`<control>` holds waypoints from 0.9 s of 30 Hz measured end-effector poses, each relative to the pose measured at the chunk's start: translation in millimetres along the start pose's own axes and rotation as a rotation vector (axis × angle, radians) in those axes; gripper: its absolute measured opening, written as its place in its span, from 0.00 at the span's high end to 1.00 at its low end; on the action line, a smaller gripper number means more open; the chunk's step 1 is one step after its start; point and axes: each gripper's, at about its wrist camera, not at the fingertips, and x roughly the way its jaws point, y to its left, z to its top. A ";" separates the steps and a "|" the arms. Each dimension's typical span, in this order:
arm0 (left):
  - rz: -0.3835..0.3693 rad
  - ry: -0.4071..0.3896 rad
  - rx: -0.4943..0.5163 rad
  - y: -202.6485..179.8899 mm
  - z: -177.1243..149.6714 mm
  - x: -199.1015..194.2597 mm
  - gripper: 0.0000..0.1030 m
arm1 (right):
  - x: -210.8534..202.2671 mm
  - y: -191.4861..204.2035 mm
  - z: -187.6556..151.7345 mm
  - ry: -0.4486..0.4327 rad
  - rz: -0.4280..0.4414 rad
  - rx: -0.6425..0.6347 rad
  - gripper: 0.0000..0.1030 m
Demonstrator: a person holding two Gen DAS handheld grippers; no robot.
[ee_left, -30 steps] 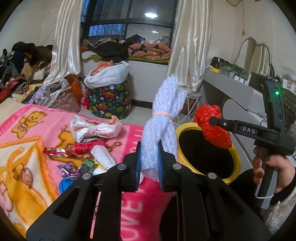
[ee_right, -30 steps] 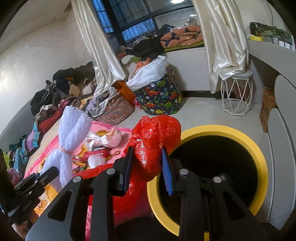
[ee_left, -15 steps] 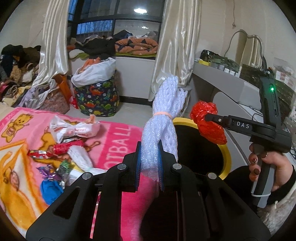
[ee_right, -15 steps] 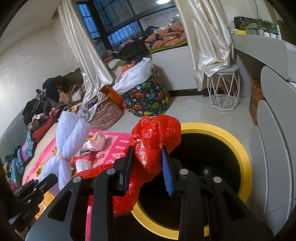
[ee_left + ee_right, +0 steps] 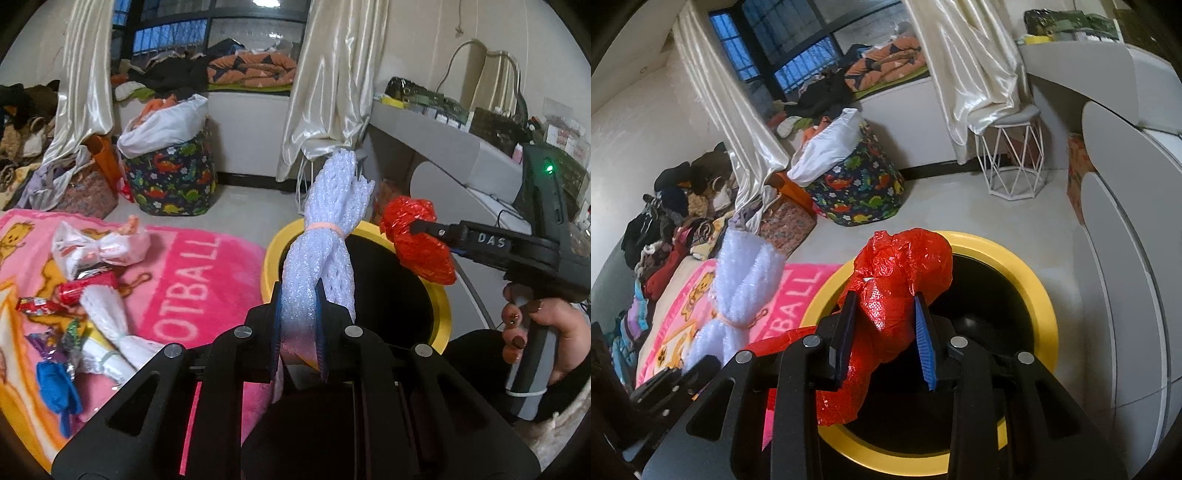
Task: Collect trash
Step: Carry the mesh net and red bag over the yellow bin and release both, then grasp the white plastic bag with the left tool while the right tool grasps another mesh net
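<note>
Left tongs (image 5: 299,325) grip white foam netting (image 5: 328,236) — right tongs (image 5: 886,332) grip red bag (image 5: 897,291) — over yellow-rimmed bin (image 5: 1039,295).

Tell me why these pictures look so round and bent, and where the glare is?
Left wrist view: a fisheye lens blackens the corners and bows the curtain; a ceiling light glares in the window. Right wrist view: the same bending tilts the room and curves the cabinet, while the red plastic bag shines.

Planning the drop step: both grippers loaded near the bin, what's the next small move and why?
Probably open the right gripper: its red plastic bag already hangs over the yellow-rimmed bin. The left gripper, with the white foam netting, sits just short of the rim.
</note>
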 end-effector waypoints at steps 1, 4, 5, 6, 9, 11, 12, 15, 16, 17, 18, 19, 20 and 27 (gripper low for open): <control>0.001 0.007 0.005 -2.4 0.5 4.5 0.90 | -0.4 -3.1 0.5 0.000 -0.001 0.005 0.71; 0.003 0.037 0.024 -8.4 2.5 19.5 0.90 | -1.2 -9.1 2.6 -0.002 -0.003 0.022 0.69; 0.004 0.044 0.028 -10.1 3.2 23.6 0.90 | -1.3 -11.9 3.2 -0.002 -0.001 0.030 0.69; 0.000 0.049 0.030 -12.0 3.7 26.4 0.90 | -0.9 -15.0 3.7 0.001 0.007 0.041 0.68; -0.045 0.079 0.016 -13.2 5.0 40.7 0.85 | -1.3 -23.0 4.4 -0.004 -0.006 0.065 0.61; -0.059 0.088 0.003 -11.7 4.8 46.3 0.74 | -1.5 -27.1 4.4 -0.007 -0.011 0.075 0.51; -0.051 0.083 -0.001 -10.4 4.9 47.2 0.60 | -3.0 -26.4 2.8 -0.012 -0.014 0.078 0.47; -0.056 0.056 -0.020 -7.4 4.7 42.5 0.37 | -3.1 -27.0 2.0 -0.017 -0.039 0.066 0.43; -0.052 0.046 -0.025 -6.1 5.1 40.6 0.26 | -2.7 -27.6 2.1 -0.021 -0.047 0.065 0.42; -0.043 0.034 -0.033 -4.4 5.8 38.3 0.21 | -2.2 -28.7 2.2 -0.024 -0.053 0.065 0.42; -0.032 0.022 -0.041 -2.4 6.4 35.9 0.13 | -2.0 -28.7 1.5 -0.028 -0.060 0.065 0.41; -0.023 0.008 -0.051 -0.2 7.1 32.1 0.12 | -2.3 -27.4 1.0 -0.036 -0.065 0.063 0.40; -0.020 -0.001 -0.059 1.9 8.0 29.2 0.12 | -2.4 -24.6 1.2 -0.045 -0.068 0.056 0.38; 0.077 -0.068 -0.055 20.4 10.4 6.4 0.11 | -3.8 3.0 -1.8 -0.095 -0.043 -0.036 0.28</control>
